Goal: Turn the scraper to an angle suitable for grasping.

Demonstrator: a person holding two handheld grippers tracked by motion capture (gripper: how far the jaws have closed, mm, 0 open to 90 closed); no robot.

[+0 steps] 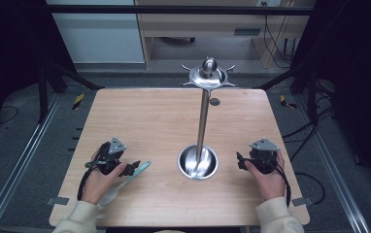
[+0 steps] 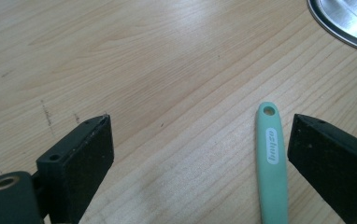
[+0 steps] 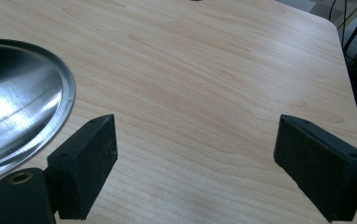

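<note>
On the near left of the wooden table (image 1: 140, 116), the left gripper (image 2: 200, 154) is spread wide around the flat mint-green plastic spatula handle (image 2: 271, 163), ready to pinch it, while the right gripper (image 3: 195, 158) waits, spread wide too.

Looks like a lab recording bay: pale wooden tabletop (image 1: 140, 121) boxed in by a black metal frame (image 1: 174, 9), dark curtains at the sides, loose black cables (image 1: 276, 43) (trailing over grey carpet) behind.
</note>
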